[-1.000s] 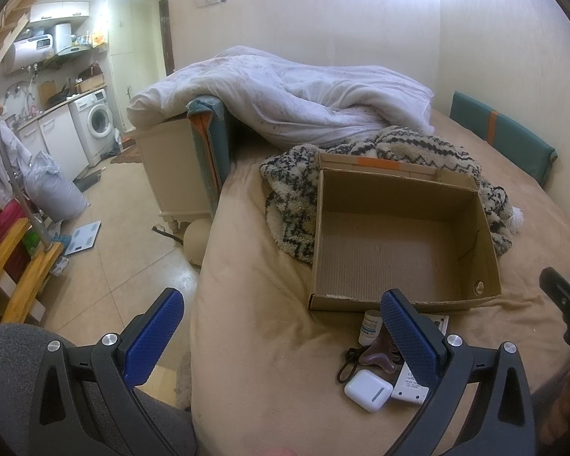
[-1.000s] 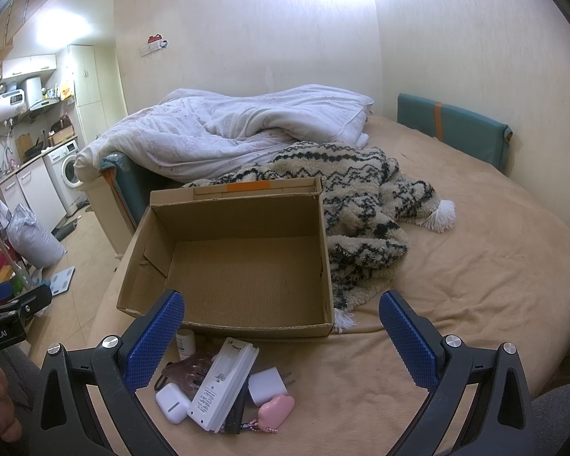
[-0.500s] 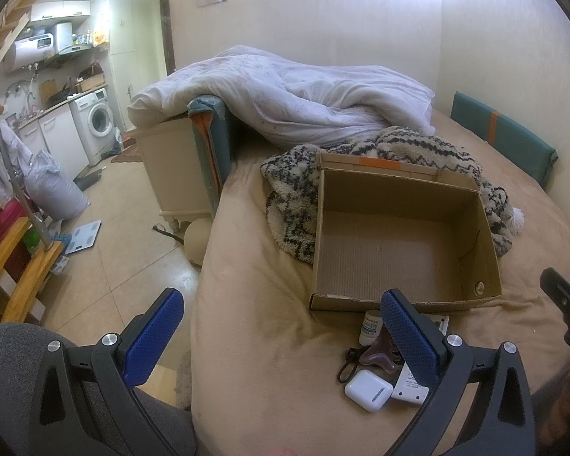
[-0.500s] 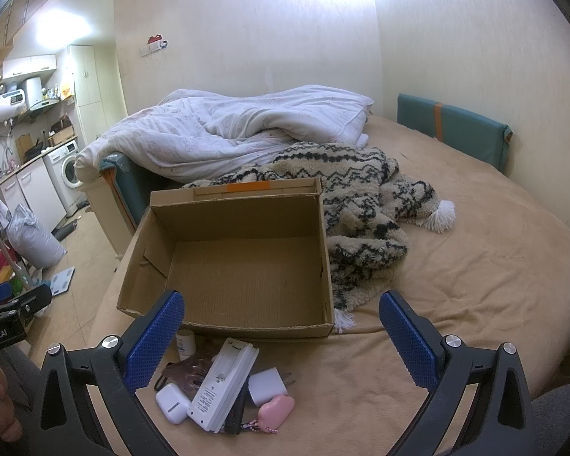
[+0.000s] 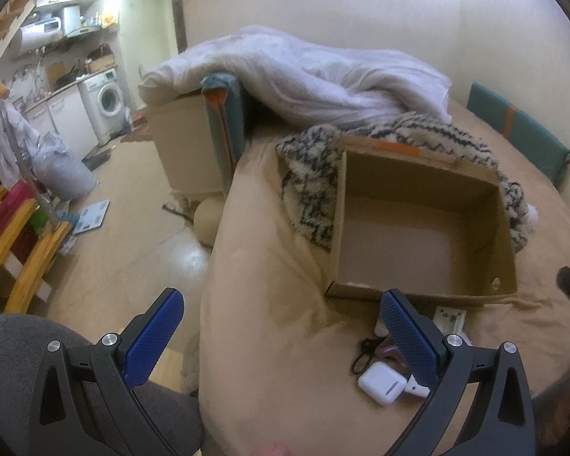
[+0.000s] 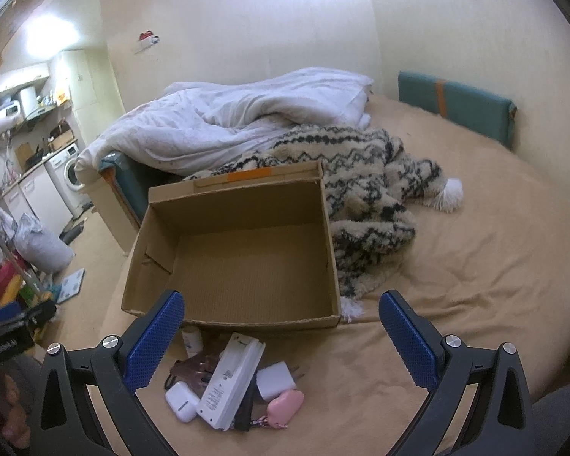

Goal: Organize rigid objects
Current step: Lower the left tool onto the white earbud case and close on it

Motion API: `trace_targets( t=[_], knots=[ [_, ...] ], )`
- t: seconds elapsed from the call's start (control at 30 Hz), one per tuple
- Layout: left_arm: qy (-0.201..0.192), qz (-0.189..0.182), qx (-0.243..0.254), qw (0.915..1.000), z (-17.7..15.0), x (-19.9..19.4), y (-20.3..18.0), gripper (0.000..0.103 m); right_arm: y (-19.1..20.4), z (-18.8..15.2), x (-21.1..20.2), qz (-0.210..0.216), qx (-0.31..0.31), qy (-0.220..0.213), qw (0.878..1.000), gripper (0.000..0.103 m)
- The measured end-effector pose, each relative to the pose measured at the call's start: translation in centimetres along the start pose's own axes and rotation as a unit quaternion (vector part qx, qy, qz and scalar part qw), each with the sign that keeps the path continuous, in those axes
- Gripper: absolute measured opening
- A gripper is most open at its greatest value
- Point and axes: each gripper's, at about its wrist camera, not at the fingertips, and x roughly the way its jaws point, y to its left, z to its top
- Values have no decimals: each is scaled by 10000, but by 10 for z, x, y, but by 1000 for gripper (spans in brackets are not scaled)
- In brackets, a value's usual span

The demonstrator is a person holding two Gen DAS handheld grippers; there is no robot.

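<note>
An empty open cardboard box [image 6: 247, 258] [image 5: 421, 228] lies on the tan bed. Before its near wall is a small pile: a long white device [image 6: 230, 380], a white earbud case [image 6: 181, 401] [image 5: 382, 382], a white charger plug [image 6: 275, 380], a pink case [image 6: 285, 410], a small white bottle [image 6: 192, 340], and a brown claw clip [image 6: 193, 370]. My right gripper [image 6: 281, 338] is open above the pile. My left gripper [image 5: 281, 336] is open over the bed's left edge, left of the pile.
A patterned fuzzy blanket [image 6: 364, 182] lies behind and right of the box, with a white duvet [image 6: 247, 117] beyond. A teal cushion [image 6: 456, 110] leans on the wall. The floor [image 5: 106, 266] with a scale, shelving and washing machine lies left of the bed.
The left wrist view has tilted and shifted slightly; the right gripper has tilted a little. Nothing has been grasped and the objects have not moved.
</note>
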Motion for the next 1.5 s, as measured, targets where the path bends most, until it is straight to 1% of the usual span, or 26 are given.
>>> trace_targets(
  t=[0.07,0.13,0.17,0.23,0.27,0.3,0.33,0.4,0.43,0.47,0.57,0.6,0.7,0.73,0.8,0.9,1.03,1.07,1.13,1.23,1.3,1.37,1.43,1.5],
  knots=[
    [244,30,46,9997,-2,11,-2,103,-3,-2,5,0,56,158,9999,103],
    [621,-1,118,9980,-4,27,-8,103,-3,-4,8,15,78,284,9996,103],
    [817,-54,162,9965,-5,35,-11,103,-3,-5,9,24,90,331,9994,103],
    [1362,-176,334,9900,-12,56,-22,103,-4,-6,10,28,100,392,9992,103],
    [1751,-306,454,9830,-18,70,-27,103,-4,-7,11,16,106,413,9991,103],
    [2150,-422,569,9740,-25,84,-33,103,-4,-8,12,12,123,439,9990,103],
    [2570,-587,653,9624,-35,98,-39,103,-6,-8,13,16,149,471,9988,103],
    [3136,-845,736,9429,-47,115,-47,100,-7,-9,16,30,219,549,9982,103],
    [3303,-957,748,9360,-52,122,-51,93,-9,-9,17,35,252,586,9980,103],
    [3386,-1030,791,9319,-54,125,-54,90,-10,-9,18,35,290,623,9976,103],
    [3335,-1117,1234,9279,-56,128,-71,89,-14,-12,20,14,377,711,9968,103],
    [3357,-1167,1361,9248,-57,129,-76,89,-16,-12,21,18,420,749,9963,103],
    [3687,-1410,1598,9048,-64,140,-90,89,-21,-14,23,17,533,866,9948,103],
    [3743,-1410,1676,9011,-67,144,-95,88,-23,-15,24,16,573,905,9942,103],
    [3725,-1336,1838,8998,-72,148,-103,88,-27,-17,25,5,652,965,9932,103],
    [3649,-1242,1997,9008,-75,159,-116,87,-29,-17,27,-15,726,1050,9918,103],
    [3634,-1269,2076,8993,-68,176,-130,81,-29,-18,31,-28,726,1125,9910,103],
    [3649,-1304,2082,8981,-69,179,-132,70,-29,-19,31,-29,710,1144,9909,103],
    [3765,-1380,2062,8926,-68,187,-137,57,-28,-20,32,-30,681,1171,9908,103],
    [3752,-1325,2033,8946,-64,189,-138,56,-27,-20,32,-44,652,1188,9908,103],
    [3782,-1225,1967,8962,-62,183,-130,56,-28,-21,33,-54,647,1195,9907,103],
    [3884,-1030,1848,8969,-61,177,-115,56,-28,-21,34,-67,653,1225,9903,103],
    [4026,-917,1716,8945,-64,176,-99,56,-29,-22,36,-66,674,1273,9895,103],
    [4057,-770,1670,8953,-65,173,-89,56,-29,-23,39,-61,694,1322,9888,103]
  ],
)
